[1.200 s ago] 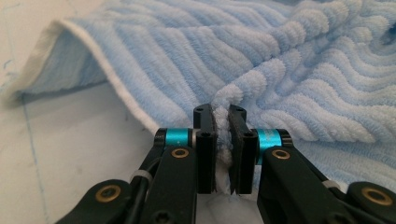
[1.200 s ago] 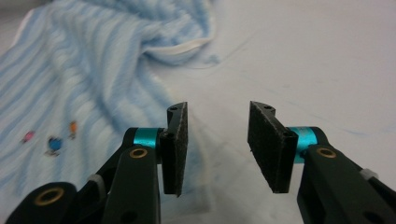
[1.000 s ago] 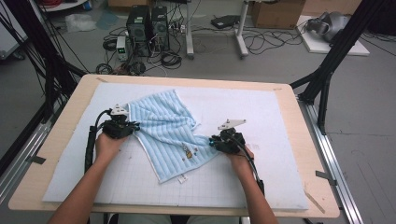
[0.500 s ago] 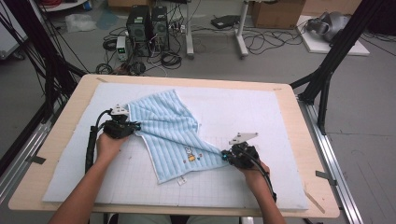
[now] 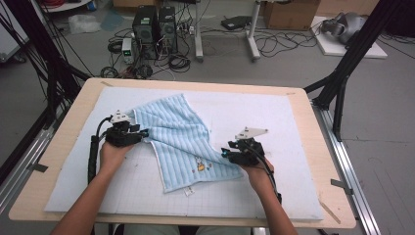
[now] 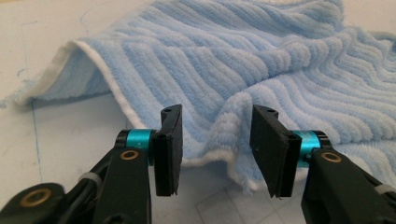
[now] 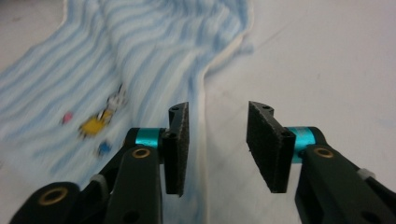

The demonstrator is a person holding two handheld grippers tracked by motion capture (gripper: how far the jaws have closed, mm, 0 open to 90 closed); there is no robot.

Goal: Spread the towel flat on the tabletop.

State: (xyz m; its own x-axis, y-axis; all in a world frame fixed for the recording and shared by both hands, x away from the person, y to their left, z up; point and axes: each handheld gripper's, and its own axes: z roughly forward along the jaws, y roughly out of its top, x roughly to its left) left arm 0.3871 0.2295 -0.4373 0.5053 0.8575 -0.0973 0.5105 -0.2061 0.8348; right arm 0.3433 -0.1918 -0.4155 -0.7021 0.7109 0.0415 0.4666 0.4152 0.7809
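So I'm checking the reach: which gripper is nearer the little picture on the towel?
Right. The right gripper sits just beside the picture, at the towel edge; the left gripper is at the far edge.

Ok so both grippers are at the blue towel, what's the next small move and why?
Probably shut the left gripper on the raised fold of the blue towel: that ridge already stands between its open jaws. The right gripper is open too, but the towel's white edge lies flat beside one jaw, so it likely needs to ease over the edge first.
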